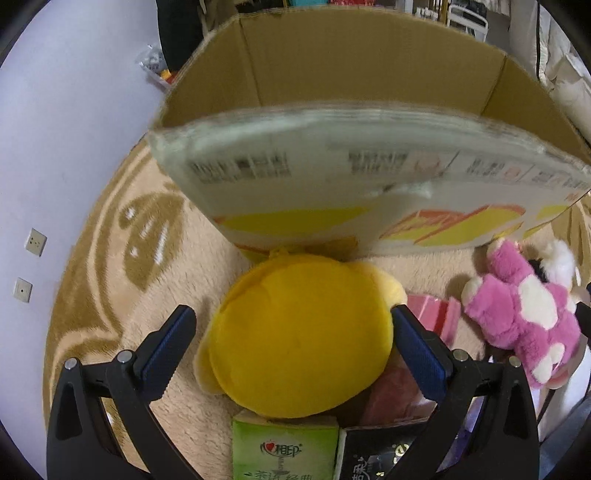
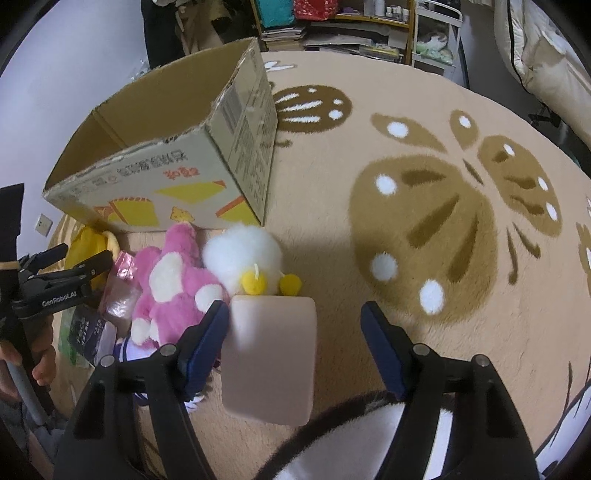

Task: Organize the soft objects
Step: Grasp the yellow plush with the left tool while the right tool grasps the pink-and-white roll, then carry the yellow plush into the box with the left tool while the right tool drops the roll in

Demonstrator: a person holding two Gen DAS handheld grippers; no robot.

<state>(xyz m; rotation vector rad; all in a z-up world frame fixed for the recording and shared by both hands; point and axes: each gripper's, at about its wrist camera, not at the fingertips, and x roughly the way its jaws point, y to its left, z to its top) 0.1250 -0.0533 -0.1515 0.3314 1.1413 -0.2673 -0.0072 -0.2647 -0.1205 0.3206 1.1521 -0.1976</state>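
A round yellow plush (image 1: 299, 339) lies on the beige carpet in front of an open cardboard box (image 1: 332, 177). My left gripper (image 1: 291, 347) is open, its blue pads on either side of the yellow plush. A pink and white plush (image 1: 524, 314) lies to its right, also in the right wrist view (image 2: 173, 280) beside a white duck plush (image 2: 247, 254). My right gripper (image 2: 295, 343) is open above a pale pink rectangular pad (image 2: 273, 354). The box (image 2: 166, 162) stands at the upper left of the right wrist view.
A green tissue pack (image 1: 284, 450), a dark packet (image 1: 373, 458) and a pink wrapped pack (image 1: 436, 314) lie near the left gripper. A black and white plush (image 2: 351, 435) sits under the right gripper. Shelves (image 2: 351, 26) stand beyond the carpet. A wall (image 1: 55, 147) is at left.
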